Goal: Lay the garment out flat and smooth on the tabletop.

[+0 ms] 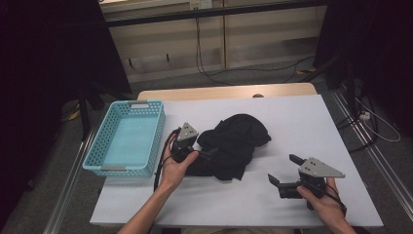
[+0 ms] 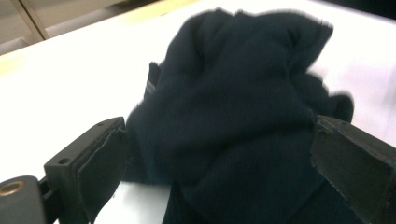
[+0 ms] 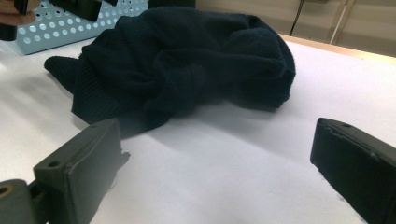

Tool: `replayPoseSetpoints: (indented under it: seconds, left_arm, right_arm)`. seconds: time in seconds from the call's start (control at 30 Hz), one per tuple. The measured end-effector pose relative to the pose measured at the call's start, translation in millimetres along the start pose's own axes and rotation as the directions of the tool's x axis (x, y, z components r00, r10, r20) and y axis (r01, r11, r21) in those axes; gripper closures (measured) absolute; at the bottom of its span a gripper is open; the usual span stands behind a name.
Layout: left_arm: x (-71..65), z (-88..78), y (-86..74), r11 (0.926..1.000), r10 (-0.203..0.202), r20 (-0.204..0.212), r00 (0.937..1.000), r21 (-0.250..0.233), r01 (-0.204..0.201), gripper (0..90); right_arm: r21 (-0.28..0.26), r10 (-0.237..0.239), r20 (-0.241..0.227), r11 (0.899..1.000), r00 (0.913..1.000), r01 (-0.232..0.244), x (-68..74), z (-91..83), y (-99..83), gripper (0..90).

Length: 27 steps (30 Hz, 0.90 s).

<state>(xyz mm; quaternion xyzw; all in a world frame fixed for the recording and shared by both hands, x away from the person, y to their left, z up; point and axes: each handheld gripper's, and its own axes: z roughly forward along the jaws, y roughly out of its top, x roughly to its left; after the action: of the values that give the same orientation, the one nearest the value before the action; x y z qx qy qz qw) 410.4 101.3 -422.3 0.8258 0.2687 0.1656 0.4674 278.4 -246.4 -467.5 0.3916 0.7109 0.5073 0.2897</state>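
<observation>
Between the left gripper (image 2: 219,158) jaws: bunched dark fabric of the black garment (image 2: 238,102), jaws spread wide, one pad on either side of the cloth, not closed on it. Contact between pads and cloth: cannot tell. Between the right gripper (image 3: 215,172) jaws: bare white table (image 3: 224,177), jaws spread wide, nothing held.

Left gripper (image 1: 202,155) location in the high view: left-centre of the table, at the near-left edge of the garment (image 1: 234,141), held in the left hand (image 1: 174,168). Right gripper (image 1: 282,169) location: near-right part of the table (image 1: 302,122), well apart from the garment, held in the right hand (image 1: 324,200), jaws pointed left toward the cloth.

Garment position: crumpled heap at table centre. Seen from the right gripper view as a rounded pile (image 3: 187,60) beyond the open jaws.

Left of the garment: light blue perforated basket (image 1: 127,139), near the left table edge, just beside the left hand.
</observation>
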Motion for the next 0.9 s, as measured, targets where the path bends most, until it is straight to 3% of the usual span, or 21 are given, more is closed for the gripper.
replayPoseSetpoints:
  seconds: [0.1, 0.37, 0.5, 0.6, 0.8, 0.9]
  left_arm:
    - [-0.6, -2.8, -5.9, 0.9997, 0.019, -0.003, 0.9998, 0.012, -0.019, 5.0]
    - [2.8, -13.6, -15.7, 0.9999, -0.006, -0.021, 0.9998, 0.016, 0.007, 5.4]
    - [3.5, -18.4, -23.0, 0.9989, -0.008, -0.020, 0.9998, 0.046, 0.009, 6.8]
    - [2.7, -22.4, -26.1, 0.9987, 0.012, -0.023, 0.9997, 0.050, -0.010, 6.9]
    - [-2.1, -26.5, -35.1, 0.9956, 0.028, -0.031, 0.9991, 0.090, -0.025, 6.1]
    - [-3.1, -28.6, -40.5, 0.9957, 0.018, -0.024, 0.9996, 0.091, -0.015, 6.0]
  right_arm:
    - [-0.001, -0.002, -0.003, 1.000, 1.0000, 0.002, 0.8, 0.8, 0.5, 1.7]
    - [0.013, -0.011, -0.013, 1.000, 0.9999, 0.011, 3.6, 6.9, 0.9, 1.7]
    - [0.019, -0.018, -0.031, 1.000, 0.9994, 0.018, 7.3, 13.0, 2.5, 2.0]
    - [0.015, -0.026, -0.049, 1.000, 0.9985, 0.026, 12.0, 16.2, 5.6, 2.0]
    - [0.008, -0.049, -0.063, 0.999, 0.9968, 0.050, 19.9, 27.7, 18.9, 2.4]
    - [0.016, -0.080, -0.099, 0.997, 0.9918, 0.082, 27.2, 41.3, 29.8, 5.9]
